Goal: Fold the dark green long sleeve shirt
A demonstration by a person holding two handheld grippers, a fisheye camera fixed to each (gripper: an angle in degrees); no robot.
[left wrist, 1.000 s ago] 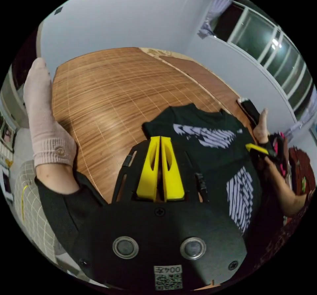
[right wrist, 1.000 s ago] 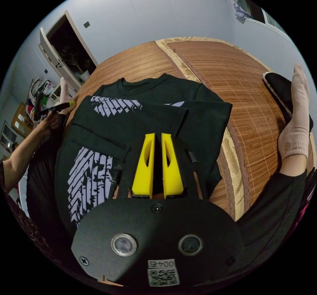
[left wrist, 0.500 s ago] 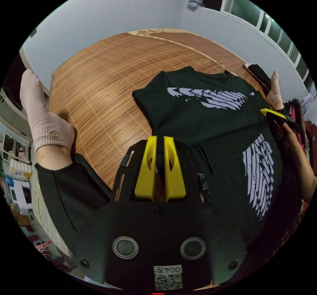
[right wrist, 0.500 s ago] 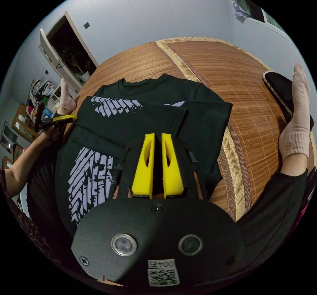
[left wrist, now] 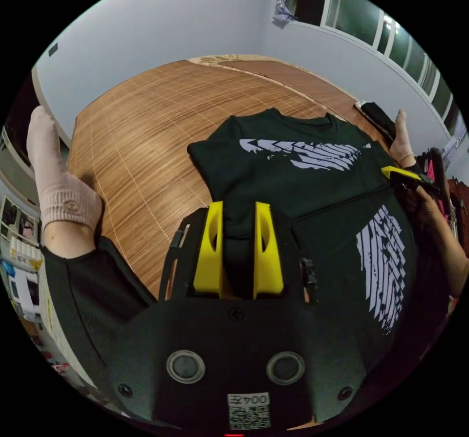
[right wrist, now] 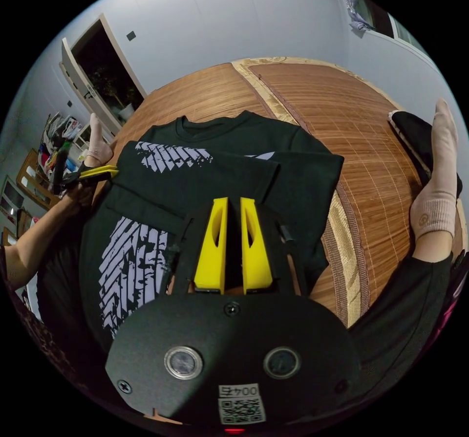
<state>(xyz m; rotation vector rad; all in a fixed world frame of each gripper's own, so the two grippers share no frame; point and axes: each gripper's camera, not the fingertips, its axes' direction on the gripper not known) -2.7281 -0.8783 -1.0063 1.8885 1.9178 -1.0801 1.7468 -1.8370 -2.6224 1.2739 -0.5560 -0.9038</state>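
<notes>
Nearest in the left gripper view, the left gripper (left wrist: 238, 212) has its two yellow jaws parted, with dark cloth of the dark green long sleeve shirt with a white brush-stroke print (left wrist: 303, 187) showing in the gap between them; whether the jaws press on that cloth or merely straddle it cannot be told. In the right gripper view, the right gripper (right wrist: 233, 207) has its yellow jaws drawn almost together, only a thin dark slit between them, hovering over the shirt's near edge; whether any cloth is pinched there cannot be told either. The shirt lies spread on the brown woven bamboo mat (left wrist: 146, 119), already partly folded, a printed panel laid across the body, its collar pointing away from the person and its hem end toward the grippers, so the long axis runs straight out from both jaws. Judging by this, the next fold would carry the near edge forward along that axis toward the collar, and the two grippers stand about equally near that edge, one by each side. Beside the shirt, the person's feet in pale pink socks (left wrist: 56, 183) rest on the mat to either side. Farther off stand the grey wall (left wrist: 161, 21) and a window (left wrist: 391, 41).
</notes>
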